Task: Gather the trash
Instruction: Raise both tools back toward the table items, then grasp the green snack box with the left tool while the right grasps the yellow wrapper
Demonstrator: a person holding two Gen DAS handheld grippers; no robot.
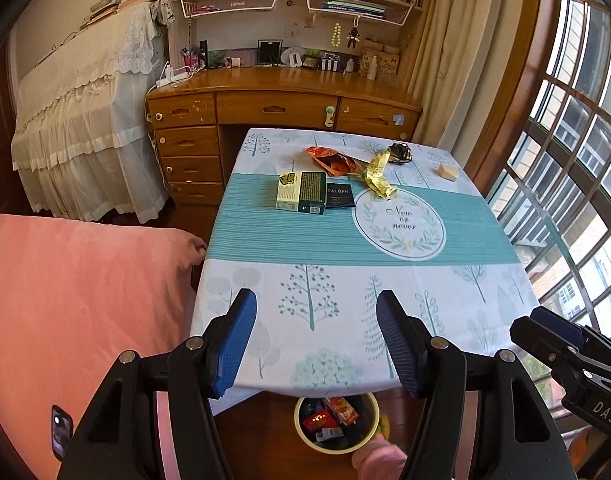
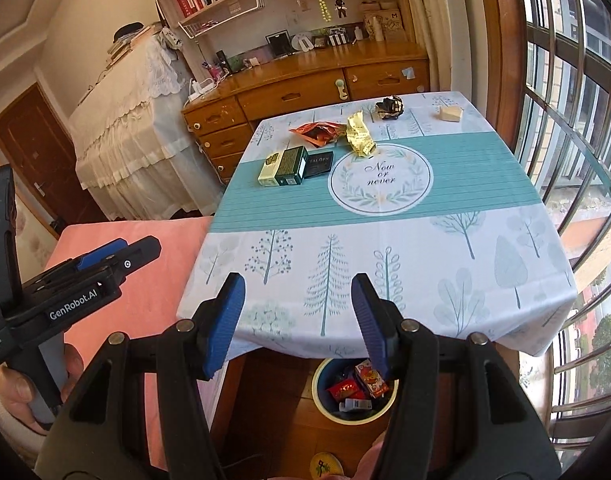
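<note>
Trash lies at the far end of the table [image 1: 305, 240]: a green and cream box [image 1: 301, 191], a dark card [image 1: 339, 195], an orange wrapper [image 1: 333, 160], a gold wrapper [image 1: 377, 174], a dark crumpled foil [image 1: 400, 153] and a beige block [image 1: 448, 172]. On the floor under the near table edge stands a round bin [image 1: 297, 424] [image 2: 353, 421] holding several wrappers. My left gripper [image 1: 316, 300] hovers open above the near edge, nothing between its fingers. My right gripper [image 2: 298, 280] is open and empty too, beside it on the right.
A pink blanket [image 1: 65, 300] covers the surface left of the table, with a phone [image 1: 61, 432] on it. A wooden desk [image 1: 265, 108] with shelves stands behind the table. A barred window [image 1: 577, 160] runs along the right. A lace-covered cabinet [image 1: 85, 120] stands far left.
</note>
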